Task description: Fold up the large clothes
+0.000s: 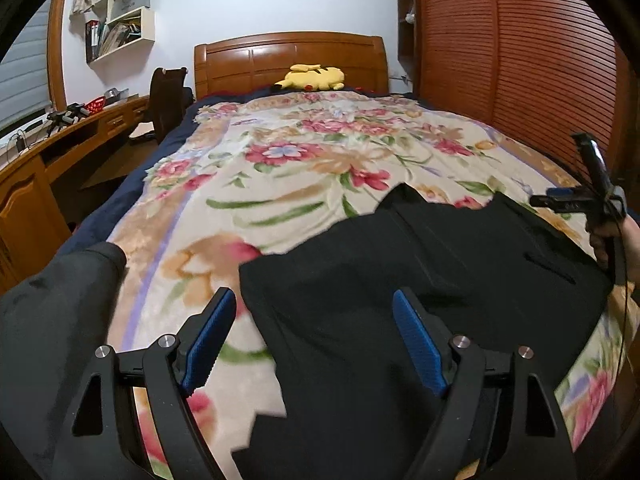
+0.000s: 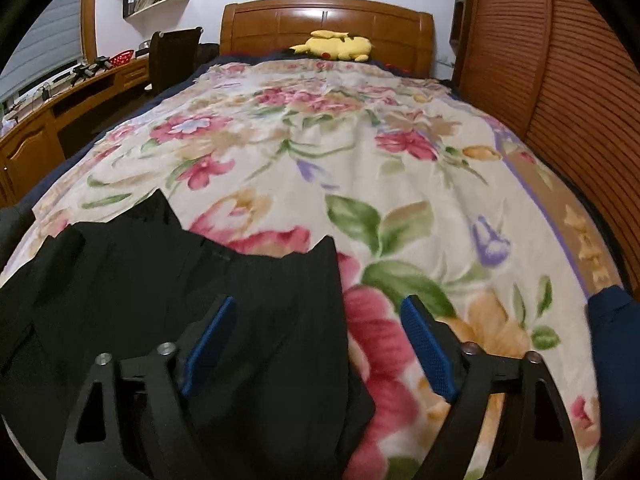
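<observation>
A large black garment [image 1: 420, 280] lies spread on the floral blanket [image 1: 280, 168] at the near end of the bed; it also shows in the right wrist view [image 2: 180, 288]. My left gripper [image 1: 316, 320] is open and empty, hovering over the garment's left edge. My right gripper [image 2: 320, 328] is open and empty over the garment's right edge. The right gripper also shows at the far right of the left wrist view [image 1: 576, 200], held in a hand.
A yellow plush toy [image 1: 314, 77] lies by the wooden headboard [image 1: 288, 56]. A wooden slatted wardrobe [image 1: 520, 60] runs along the right side. A desk [image 1: 60, 140] and dark chair [image 1: 168, 96] stand left. Another dark garment [image 1: 52, 320] lies at the near left.
</observation>
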`<state>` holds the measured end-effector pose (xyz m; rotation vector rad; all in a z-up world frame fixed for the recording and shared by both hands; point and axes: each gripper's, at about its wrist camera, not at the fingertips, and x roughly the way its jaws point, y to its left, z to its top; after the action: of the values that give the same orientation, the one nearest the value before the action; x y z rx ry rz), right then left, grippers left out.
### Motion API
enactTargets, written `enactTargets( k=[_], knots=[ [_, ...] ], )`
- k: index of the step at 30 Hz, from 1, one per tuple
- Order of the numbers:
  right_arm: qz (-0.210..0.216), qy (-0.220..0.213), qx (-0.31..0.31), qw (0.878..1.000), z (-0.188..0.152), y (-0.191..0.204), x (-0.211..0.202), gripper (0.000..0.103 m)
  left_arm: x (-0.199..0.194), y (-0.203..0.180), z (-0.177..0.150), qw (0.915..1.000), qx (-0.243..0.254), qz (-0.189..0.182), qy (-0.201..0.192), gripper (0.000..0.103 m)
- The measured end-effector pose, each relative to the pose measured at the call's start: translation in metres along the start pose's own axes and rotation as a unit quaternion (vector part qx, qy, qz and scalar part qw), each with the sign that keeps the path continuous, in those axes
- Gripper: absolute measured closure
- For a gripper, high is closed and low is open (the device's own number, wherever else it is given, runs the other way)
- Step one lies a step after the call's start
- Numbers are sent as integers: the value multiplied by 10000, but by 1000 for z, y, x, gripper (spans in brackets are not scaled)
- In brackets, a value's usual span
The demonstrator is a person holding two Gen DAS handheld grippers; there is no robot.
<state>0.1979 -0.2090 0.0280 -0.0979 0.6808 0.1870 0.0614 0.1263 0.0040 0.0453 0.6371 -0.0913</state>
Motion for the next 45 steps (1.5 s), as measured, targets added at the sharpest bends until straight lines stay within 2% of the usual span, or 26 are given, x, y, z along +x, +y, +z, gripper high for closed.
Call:
enactTargets(
  k=[4, 7, 8, 9, 12, 15, 18, 21, 23, 25, 26, 28, 30, 31, 35, 38, 41, 43, 45],
  knots=[
    [-56, 220, -57, 9997, -1, 0, 7, 22, -6, -9, -12, 9999, 104, -10, 36, 22],
    [-61, 432, -72, 9990, -3, -1, 18, 30, -8, -13, -16, 9999, 139, -37, 62, 22],
    [-46, 524, -68, 9986, -5, -2, 23, 39, -8, -15, -18, 9999, 144, -44, 61, 22],
    [1, 610, -63, 9981, -5, -2, 26, 57, -9, -16, -19, 9999, 149, -51, 58, 22],
    [198, 843, -6, 9962, -8, -5, 38, 80, -10, -19, -22, 9998, 196, -43, 59, 22],
    [298, 791, -79, 9964, -6, -4, 37, 97, -9, -21, -25, 9997, 227, -35, 82, 22],
    [286, 479, -261, 9981, -3, -1, 28, 100, -8, -21, -27, 9997, 213, -45, 107, 22],
    [-128, -87, -205, 9997, 0, -3, 11, 100, -5, -20, -31, 9996, 219, -16, 166, 22],
    [-632, -190, -127, 9977, 2, -4, 8, 100, -3, -20, -35, 9996, 202, -13, 212, 22],
    [-767, -180, -186, 9967, 3, 1, 8, 100, -1, -19, -41, 9994, 184, 3, 276, 22],
    [-719, -148, -220, 9971, 3, 3, 8, 99, 0, -18, -44, 9994, 174, 10, 309, 22],
    [-677, -129, -189, 9974, 3, 4, 4, 83, 2, -17, -50, 9992, 152, 10, 372, 22],
    [-603, -180, -212, 9978, 3, 6, -4, 51, 3, -15, -57, 9989, 132, 4, 442, 22],
    [-531, -238, -280, 9979, 2, 12, -10, 48, 3, -15, -61, 9989, 140, 16, 452, 22],
    [-72, -424, -749, 9963, -21, 37, -41, 48, 2, -12, -69, 9988, 161, 57, 469, 22],
    [432, -415, -970, 9935, -53, 54, -60, 48, 4, -12, -75, 9985, 139, 39, 535, 21],
    [742, -381, -1088, 9906, -83, 64, -73, 48, 6, -13, -79, 9984, 143, 40, 551, 21],
    [865, -268, -1061, 9902, -97, 65, -73, 48, 7, -13, -81, 9984, 120, 33, 549, 21],
    [811, -106, -1094, 9906, -111, 63, -63, 48, 8, -13, -81, 9985, 114, 30, 543, 21]
  ],
)
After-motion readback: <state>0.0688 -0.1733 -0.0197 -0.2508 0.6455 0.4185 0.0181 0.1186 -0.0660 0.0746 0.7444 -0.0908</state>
